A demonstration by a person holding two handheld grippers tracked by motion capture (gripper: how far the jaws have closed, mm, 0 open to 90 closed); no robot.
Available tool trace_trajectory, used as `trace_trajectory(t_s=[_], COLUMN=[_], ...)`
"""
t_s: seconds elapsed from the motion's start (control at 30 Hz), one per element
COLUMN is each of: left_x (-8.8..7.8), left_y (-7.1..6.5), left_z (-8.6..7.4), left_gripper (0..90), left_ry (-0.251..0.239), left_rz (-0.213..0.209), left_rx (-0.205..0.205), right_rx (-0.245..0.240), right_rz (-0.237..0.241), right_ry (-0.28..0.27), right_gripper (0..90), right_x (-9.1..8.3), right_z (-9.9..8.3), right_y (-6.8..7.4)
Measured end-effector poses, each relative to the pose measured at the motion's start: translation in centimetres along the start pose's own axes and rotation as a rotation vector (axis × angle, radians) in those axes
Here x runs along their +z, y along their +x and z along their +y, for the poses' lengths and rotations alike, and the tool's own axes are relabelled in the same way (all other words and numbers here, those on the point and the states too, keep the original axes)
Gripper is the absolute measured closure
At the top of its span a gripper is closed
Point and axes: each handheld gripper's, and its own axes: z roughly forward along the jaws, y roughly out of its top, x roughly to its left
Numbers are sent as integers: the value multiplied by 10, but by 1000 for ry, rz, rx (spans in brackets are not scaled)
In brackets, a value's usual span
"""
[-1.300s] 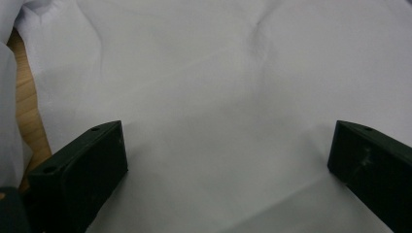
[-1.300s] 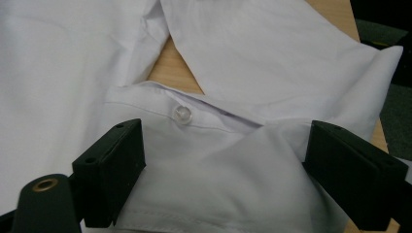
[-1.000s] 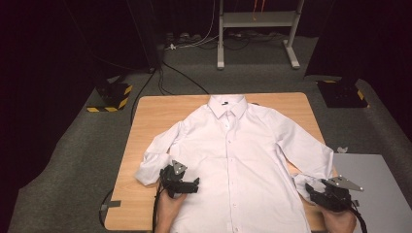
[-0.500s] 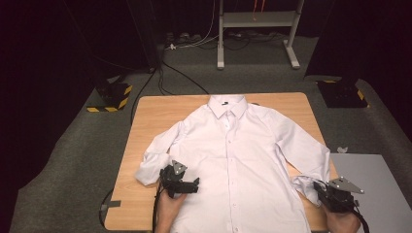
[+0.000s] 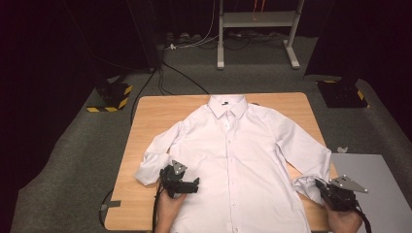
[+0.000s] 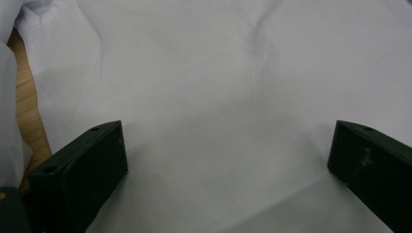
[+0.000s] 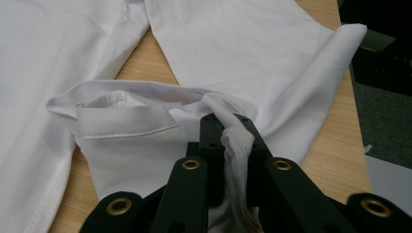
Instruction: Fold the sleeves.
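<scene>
Right gripper view shows my right tongs (image 7: 228, 145) pinching the cuff (image 7: 233, 160) bunched between them, to lift that sleeve, while my left tongs (image 6: 228, 160) stand spread over the shirt (image 6: 218, 87), pinning it flat.

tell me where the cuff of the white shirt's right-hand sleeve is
In the high view the cuff lies at the wooden table's near right corner, pinched in the right gripper beside the white button-up shirt's hem.

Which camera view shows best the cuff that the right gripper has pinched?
The right gripper view: the cuff lies close up, with a fold of its cloth pressed between the closed jaws of the right gripper. The high view shows it small, bunched at the table's near right edge. The left gripper view shows plain shirt cloth.
</scene>
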Motion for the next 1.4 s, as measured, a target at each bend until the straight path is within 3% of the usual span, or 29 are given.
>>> trace_trajectory(t_s=[1.4], left_x=[0], left_y=[0], left_z=[0], left_gripper=[6], left_ry=[0], left_rz=[0], left_rx=[-1], right_rx=[57], right_rz=[58], right_ry=[-110], right_gripper=[852], right_x=[-16], right_z=[27], right_y=[-14])
